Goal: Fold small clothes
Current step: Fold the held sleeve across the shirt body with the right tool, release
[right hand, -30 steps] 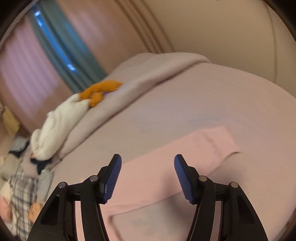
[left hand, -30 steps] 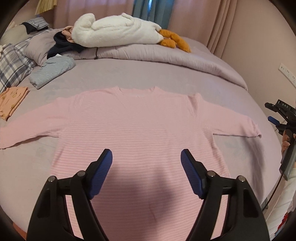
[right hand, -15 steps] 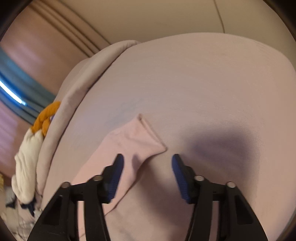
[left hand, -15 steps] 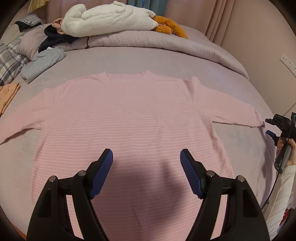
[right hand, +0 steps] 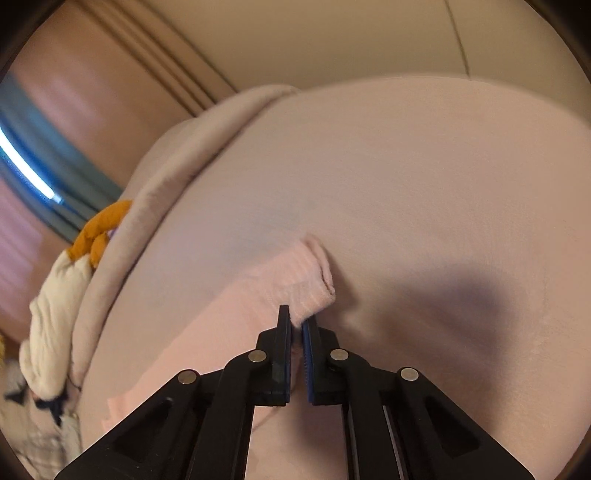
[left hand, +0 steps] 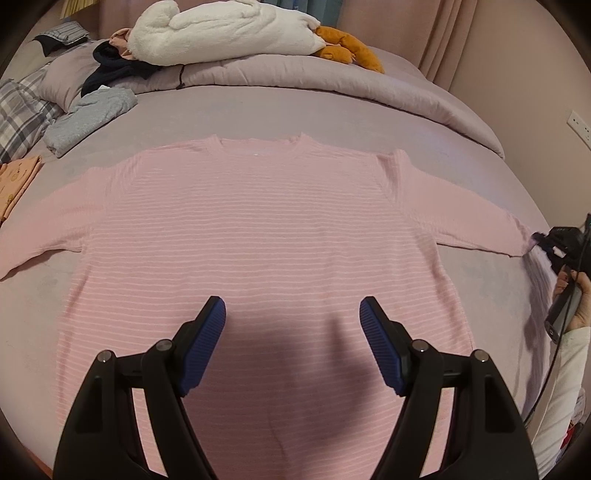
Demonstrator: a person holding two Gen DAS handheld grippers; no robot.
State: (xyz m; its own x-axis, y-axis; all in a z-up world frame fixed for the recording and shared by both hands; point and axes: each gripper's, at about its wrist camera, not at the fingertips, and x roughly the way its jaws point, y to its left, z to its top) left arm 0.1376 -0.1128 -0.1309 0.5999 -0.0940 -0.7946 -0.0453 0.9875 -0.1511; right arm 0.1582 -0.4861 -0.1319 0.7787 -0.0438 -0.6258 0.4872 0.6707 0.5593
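We have one pink striped sweater [left hand: 266, 236] spread flat, front up, on the bed [left hand: 280, 114], both sleeves stretched out to the sides so each can be folded inward. Our right gripper [right hand: 298, 325] has its jaws pressed together on the cuff of the right sleeve [right hand: 306, 280], pinching the near edge, likely to lift it across the body. Our left gripper [left hand: 292, 325] hangs over the near, lower part of the sweater with its jaws spread and nothing between them, probably ready to pin or take the hem. At the far left we count one folded grey garment [left hand: 88, 118], one orange garment [left hand: 16, 181], and one white plush toy [left hand: 229, 29] on the rolled duvet [left hand: 332, 81].
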